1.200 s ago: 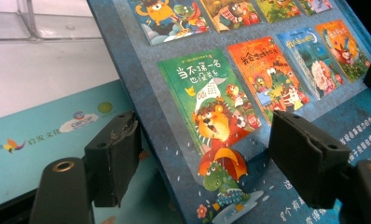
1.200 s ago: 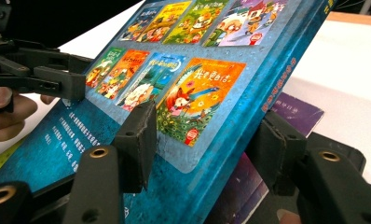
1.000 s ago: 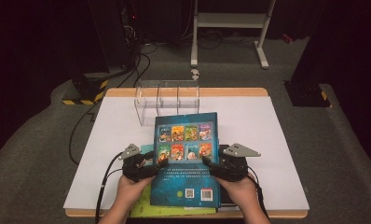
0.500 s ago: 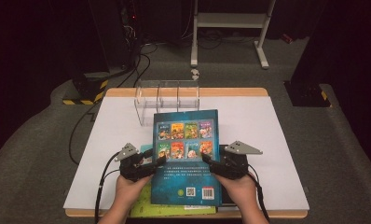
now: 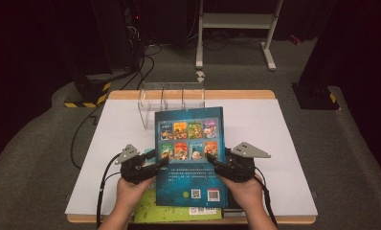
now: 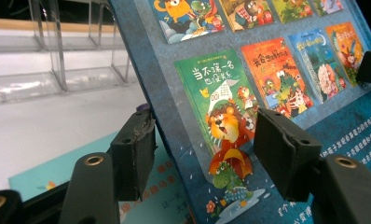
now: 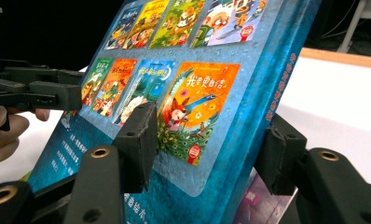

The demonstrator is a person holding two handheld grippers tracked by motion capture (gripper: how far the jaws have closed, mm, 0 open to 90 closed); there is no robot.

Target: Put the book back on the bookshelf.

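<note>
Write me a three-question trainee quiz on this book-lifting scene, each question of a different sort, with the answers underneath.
1. True or false: the blue book lies flat on the table.
2. Which edges of the blue book sit between the jaws of the left claw and the right claw? A: the far and near edges. B: the left and right side edges. C: only the near edge.
3. Fill the gap: beyond the book stands a clear plastic ____ with dividers.

Key: 1 false, its far end is tilted up off the table. 2 B. 3 rack.
</note>
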